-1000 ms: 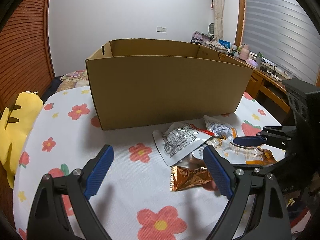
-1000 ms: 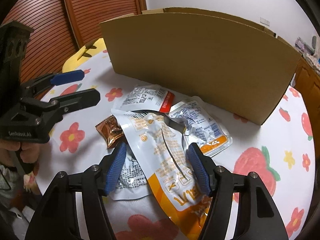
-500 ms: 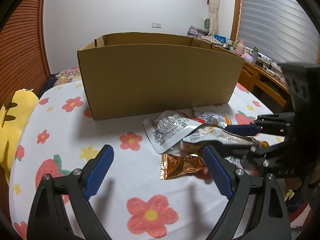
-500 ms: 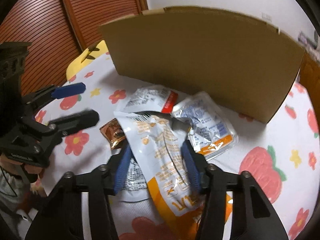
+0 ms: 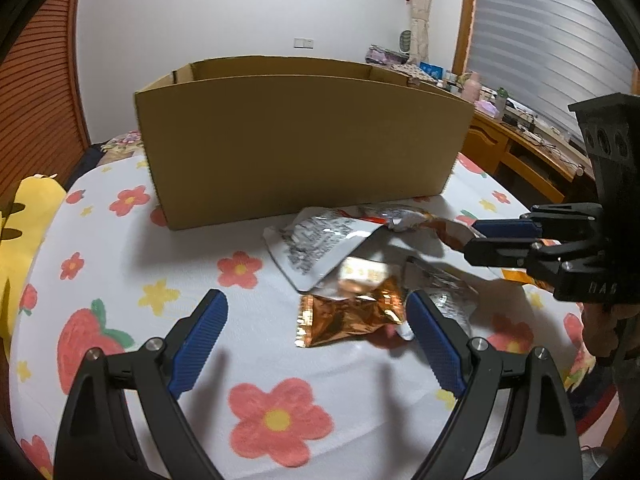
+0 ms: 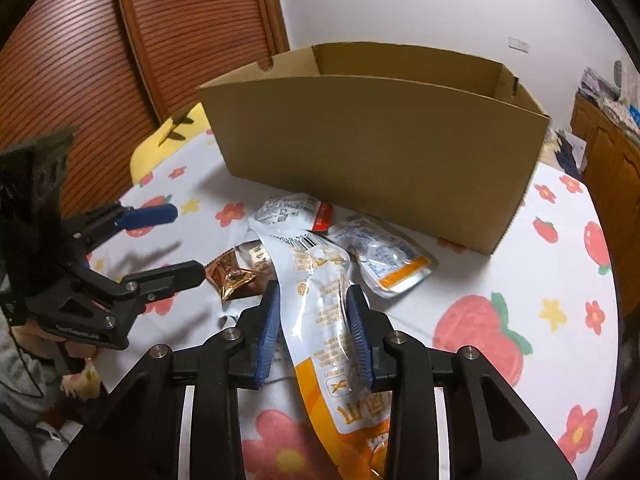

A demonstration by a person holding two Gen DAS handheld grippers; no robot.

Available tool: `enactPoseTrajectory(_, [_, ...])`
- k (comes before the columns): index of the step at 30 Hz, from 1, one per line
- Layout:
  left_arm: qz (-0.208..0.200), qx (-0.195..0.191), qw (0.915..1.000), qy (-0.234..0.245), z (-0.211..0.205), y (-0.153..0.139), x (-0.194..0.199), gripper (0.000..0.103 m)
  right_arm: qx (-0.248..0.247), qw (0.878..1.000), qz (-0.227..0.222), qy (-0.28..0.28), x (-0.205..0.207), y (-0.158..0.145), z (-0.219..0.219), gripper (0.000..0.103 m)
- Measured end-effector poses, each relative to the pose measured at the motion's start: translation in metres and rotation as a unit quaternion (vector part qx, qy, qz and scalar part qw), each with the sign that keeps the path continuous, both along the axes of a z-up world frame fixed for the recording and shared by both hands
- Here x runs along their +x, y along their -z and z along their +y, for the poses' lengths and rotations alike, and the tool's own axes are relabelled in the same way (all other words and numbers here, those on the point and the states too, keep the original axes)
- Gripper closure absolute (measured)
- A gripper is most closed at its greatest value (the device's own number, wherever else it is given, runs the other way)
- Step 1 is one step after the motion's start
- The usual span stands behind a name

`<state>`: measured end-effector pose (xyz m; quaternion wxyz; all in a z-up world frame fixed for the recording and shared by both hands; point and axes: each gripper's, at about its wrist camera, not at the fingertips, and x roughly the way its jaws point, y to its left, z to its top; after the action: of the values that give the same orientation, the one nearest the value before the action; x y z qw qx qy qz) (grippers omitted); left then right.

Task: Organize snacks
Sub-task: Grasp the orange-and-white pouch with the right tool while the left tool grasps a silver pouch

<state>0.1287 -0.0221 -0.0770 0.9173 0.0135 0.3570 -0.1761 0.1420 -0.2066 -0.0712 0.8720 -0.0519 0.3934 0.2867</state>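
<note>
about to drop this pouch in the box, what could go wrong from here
The right gripper is closing its fingers on the long orange and white pouch edge-on, so the slick film may slip out. Its far end lies over the silver packet and may drag it. The tall cardboard box wall could catch the dangling pouch.

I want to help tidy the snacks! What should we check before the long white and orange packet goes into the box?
1. Right gripper on the long white and orange snack packet: ok, jaws closing with the packet between the pads.
2. Packet fully clear of the other snacks: cannot tell.
3. Open-topped brown cardboard box: ok, upright behind the snacks.
4. Room inside the box: cannot tell, its floor is hidden.
5. Left gripper: ok, open and empty, near the crinkled copper foil packet.
6. Path to the box: ok, nothing stands between.
</note>
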Motion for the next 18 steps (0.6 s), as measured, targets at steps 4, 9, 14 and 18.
enactPoseTrajectory(4, [-0.001, 0.005, 0.9998, 0.021, -0.016, -0.003, -0.004, 0.012, 0.011, 1.000, -0.002, 0.010, -0.006, -0.004, -0.012, 0.071])
enactPoseTrajectory(9, [0.003, 0.011, 0.9983, 0.057, -0.039, -0.007, -0.005, 0.018, 0.014, 1.000, -0.001, 0.025, -0.011, -0.005, -0.026, 0.071])
enactPoseTrajectory(14, [0.024, 0.039, 0.9927, 0.112, -0.072, -0.008, -0.003, 0.042, 0.028, 0.999, 0.008, 0.040, -0.013, -0.006, -0.046, 0.071])
enactPoseTrajectory(18, [0.041, 0.075, 0.9866, 0.139, -0.090, -0.005, 0.002, 0.048, 0.025, 0.998, 0.014, 0.049, -0.008, -0.005, -0.055, 0.071])
